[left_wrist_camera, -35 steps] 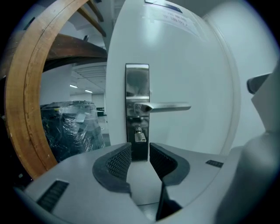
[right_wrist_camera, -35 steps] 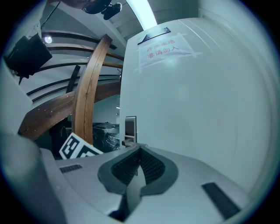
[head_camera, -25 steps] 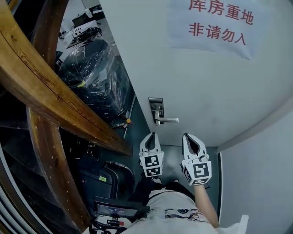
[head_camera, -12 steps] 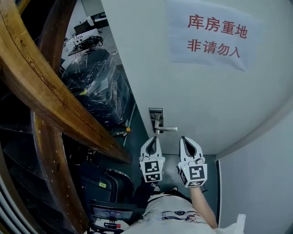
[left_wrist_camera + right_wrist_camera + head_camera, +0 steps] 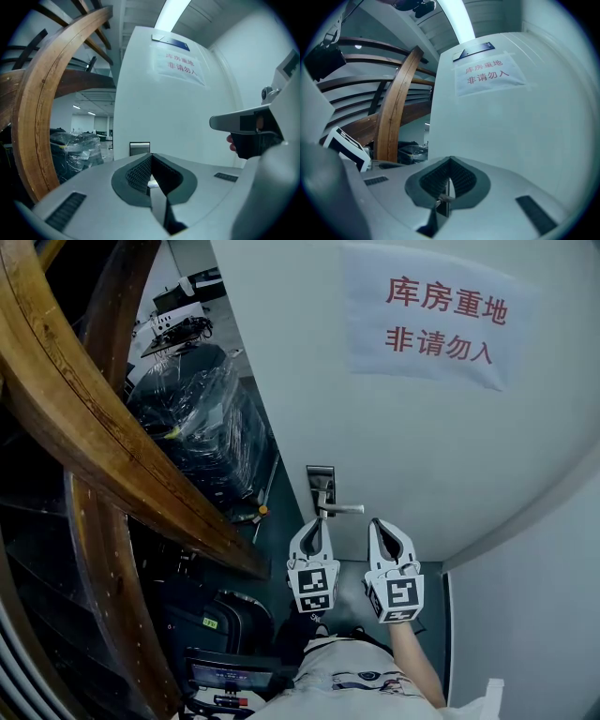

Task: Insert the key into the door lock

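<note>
Grippers both sit higher than a second ago, closer under the door lock [image 5: 321, 484] at the door's [image 5: 422, 446] left edge. The right gripper [image 5: 380, 524] is clamped on the small key [image 5: 443, 198]; the left gripper [image 5: 316, 522] is closed, apparently empty. Approach looks nearly complete, with aligning and inserting the key still ahead.

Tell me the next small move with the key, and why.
Probably ease the right gripper leftward and forward toward the lock plate. Its jaws pinch what looks like the key, but it faces bare door to the right of the plate and is short of it.
</note>
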